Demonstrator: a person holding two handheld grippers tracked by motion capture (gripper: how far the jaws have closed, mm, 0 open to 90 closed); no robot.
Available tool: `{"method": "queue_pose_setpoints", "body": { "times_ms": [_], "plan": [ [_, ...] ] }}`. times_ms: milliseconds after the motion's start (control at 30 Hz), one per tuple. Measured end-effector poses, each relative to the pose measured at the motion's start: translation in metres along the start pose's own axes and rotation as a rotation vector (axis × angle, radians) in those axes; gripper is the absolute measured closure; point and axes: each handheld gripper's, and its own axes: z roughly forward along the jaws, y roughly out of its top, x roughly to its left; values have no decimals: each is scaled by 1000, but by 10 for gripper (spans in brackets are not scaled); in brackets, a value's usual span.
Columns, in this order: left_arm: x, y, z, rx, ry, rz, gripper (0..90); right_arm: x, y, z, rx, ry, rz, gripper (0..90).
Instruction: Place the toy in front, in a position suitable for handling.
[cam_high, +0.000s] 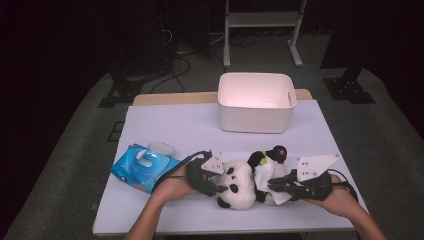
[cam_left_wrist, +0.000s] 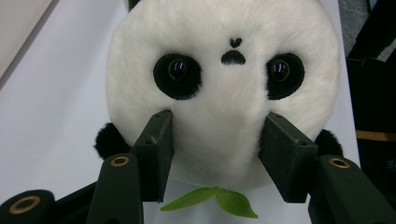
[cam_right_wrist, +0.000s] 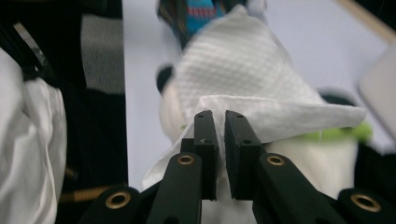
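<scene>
Panda (cam_left_wrist: 224, 107), near the table's front edge: soft, light plush; left gripper (cam_left_wrist: 217, 154) squeezes its head. Right gripper (cam_right_wrist: 220, 140) pinches a thin, limp wipe (cam_right_wrist: 243, 79); grip its edge.

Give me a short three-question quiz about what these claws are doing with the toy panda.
1. True or false: the left claw squeezes the panda by its head.
2. What does the right claw pinch: A a wipe, B a spoon, C a lid?
3. Which thing stands at the far side of the table?

Key: 1 true. 2 A, the white wipe. 3 the white bin.
</scene>
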Motion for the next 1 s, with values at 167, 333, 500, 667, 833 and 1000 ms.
{"method": "queue_pose_setpoints", "body": {
  "times_ms": [167, 333, 500, 667, 833, 1000],
  "plan": [
    [-2, -2, 1, 9, 25, 15, 461, 8, 14, 28, 133, -46, -112, 833],
    [-1, -3, 1, 6, 18, 13, 461, 2, 2, 19, 76, -9, -37, 833],
    [-2, -2, 1, 9, 17, 23, 462, -17, 6, 3, -16, -32, 32, 832],
    [0, -4, 1, -5, 5, 3, 457, -41, 8, 19, 35, -4, 73, 830],
    [2, -4, -2, -5, -7, -34, 402, -39, 3, 19, 94, 16, 86, 831],
    [0, -2, 0, -33, -28, -20, 423, -29, -11, 8, 139, 29, 103, 830]
  ]
}}
